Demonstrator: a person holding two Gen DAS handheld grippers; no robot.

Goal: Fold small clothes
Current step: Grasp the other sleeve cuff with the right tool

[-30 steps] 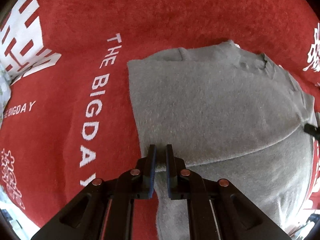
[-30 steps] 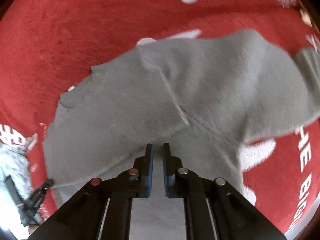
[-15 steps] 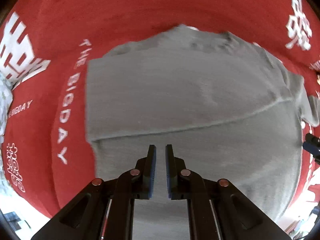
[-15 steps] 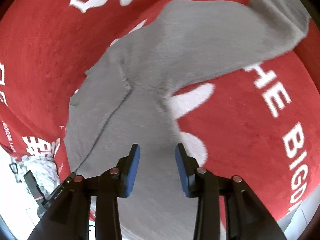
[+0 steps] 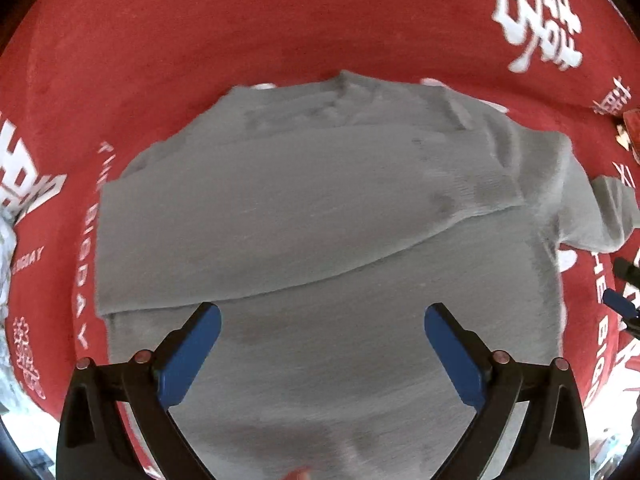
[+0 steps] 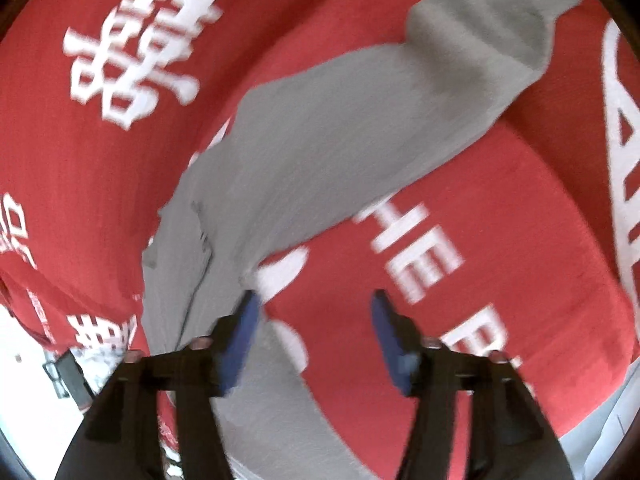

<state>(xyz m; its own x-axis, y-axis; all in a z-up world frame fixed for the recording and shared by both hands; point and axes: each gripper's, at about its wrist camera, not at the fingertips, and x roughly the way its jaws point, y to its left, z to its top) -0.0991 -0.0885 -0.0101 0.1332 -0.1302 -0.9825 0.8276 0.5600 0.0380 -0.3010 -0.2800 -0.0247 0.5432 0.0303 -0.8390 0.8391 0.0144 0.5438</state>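
A grey sweater (image 5: 312, 216) lies on a red cloth (image 5: 240, 32) with white lettering, one part folded over its body. My left gripper (image 5: 322, 324) hovers above the sweater's body, jaws opening wide, nothing between the blue pads. In the right wrist view the sweater's long sleeve (image 6: 360, 136) stretches up to the right across the red cloth (image 6: 500, 240). My right gripper (image 6: 316, 316) hangs beside the sweater's edge, jaws opening, with only red cloth showing between the pads. The left pad (image 6: 244, 336) overlaps the grey fabric's edge in the picture.
White characters and the words "THE BIG DAY" are printed on the red cloth. The cloth's edge and a pale floor show at the lower left of the right wrist view (image 6: 24, 352). The other gripper's dark tip (image 5: 624, 288) appears at the right edge of the left wrist view.
Both grippers were shut on the grey fabric and have let go, jaws now spread. Both have drawn back across the sweater; the folded layer now lies flat on the body.
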